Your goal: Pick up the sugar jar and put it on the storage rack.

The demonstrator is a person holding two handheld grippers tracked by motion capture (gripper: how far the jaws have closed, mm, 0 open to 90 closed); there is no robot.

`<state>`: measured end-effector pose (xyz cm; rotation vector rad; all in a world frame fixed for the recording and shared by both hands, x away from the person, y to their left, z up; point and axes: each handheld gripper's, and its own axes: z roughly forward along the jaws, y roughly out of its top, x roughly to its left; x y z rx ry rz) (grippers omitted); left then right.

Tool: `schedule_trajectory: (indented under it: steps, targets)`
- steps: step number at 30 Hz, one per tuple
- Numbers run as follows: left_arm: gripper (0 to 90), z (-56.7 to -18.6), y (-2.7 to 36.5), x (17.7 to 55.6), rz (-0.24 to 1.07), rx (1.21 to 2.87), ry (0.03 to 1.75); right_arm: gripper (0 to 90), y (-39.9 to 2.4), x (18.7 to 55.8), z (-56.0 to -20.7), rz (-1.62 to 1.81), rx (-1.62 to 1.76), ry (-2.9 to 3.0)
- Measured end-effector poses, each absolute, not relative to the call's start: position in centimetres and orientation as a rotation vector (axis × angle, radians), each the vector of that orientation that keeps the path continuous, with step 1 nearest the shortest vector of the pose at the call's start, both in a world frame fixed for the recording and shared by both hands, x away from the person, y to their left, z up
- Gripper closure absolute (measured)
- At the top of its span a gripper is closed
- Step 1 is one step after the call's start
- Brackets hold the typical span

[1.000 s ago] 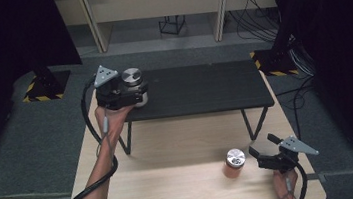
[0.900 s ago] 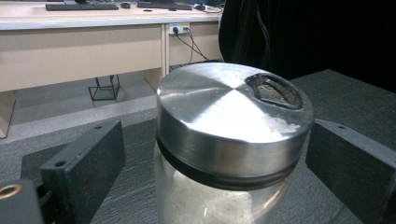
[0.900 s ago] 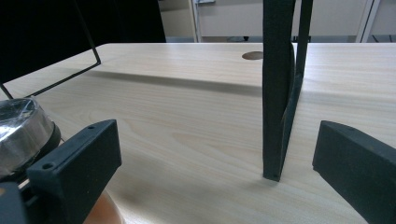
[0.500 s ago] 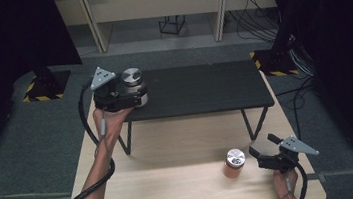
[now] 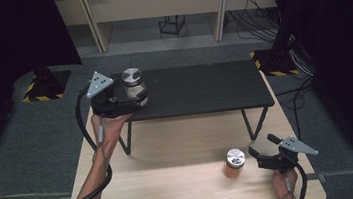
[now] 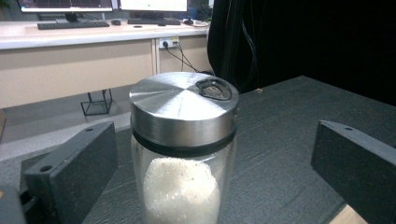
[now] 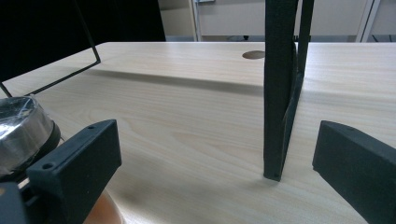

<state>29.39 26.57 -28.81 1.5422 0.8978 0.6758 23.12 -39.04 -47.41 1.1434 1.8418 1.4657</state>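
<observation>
Dark carpet surrounds the pale tabletop in the high view, where the white-filled jar stands at the left end of the black shelf and the orange jar waits near the right edge beside the right gripper, so one placement looks done. Up close in the left gripper view, the left gripper has just been opening since the earlier frame, its jaws now clear either side of the jar. Along the right gripper view, the jaws stand apart, empty.

So the shelf is standing on the far part of the bench, with a jar sitting on its left end. Another jar is sitting on the bench itself, near right, in front of the shelf.
</observation>
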Motion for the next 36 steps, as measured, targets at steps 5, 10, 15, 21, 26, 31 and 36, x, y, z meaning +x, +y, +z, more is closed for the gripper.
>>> schedule_trajectory:
  steps: [5,10,15,21,26,31,36]
  targets:
    - [0.3,-29.4,27.0,28.5,0.665,1.529,0.874,1.1,-39.0,23.1,-47.4,1.464,1.142,1.844]
    - [0.3,-30.3,27.2,27.8,0.661,1.539,0.845,1.1,-39.0,23.1,-47.4,1.463,1.143,1.845]
    - [0.3,-31.6,27.3,26.9,0.664,1.524,0.819,1.1,-39.0,23.1,-47.4,1.463,1.144,1.844]
    - [0.3,-33.2,27.2,25.5,0.658,1.528,0.776,1.1,-39.0,23.1,-47.4,1.46,1.145,1.846]
    - [0.3,-34.6,27.0,24.4,0.648,1.525,0.73,1.1,-39.0,23.1,-47.4,1.461,1.149,1.843]
    - [0.4,-35.6,26.7,23.5,0.652,1.531,0.686,1.1,-38.9,23.1,-47.4,1.458,1.145,1.847]
    - [0.5,-36.9,26.9,22.8,0.614,1.511,0.655,1.1,-39.0,23.1,-47.4,1.461,1.145,1.844]
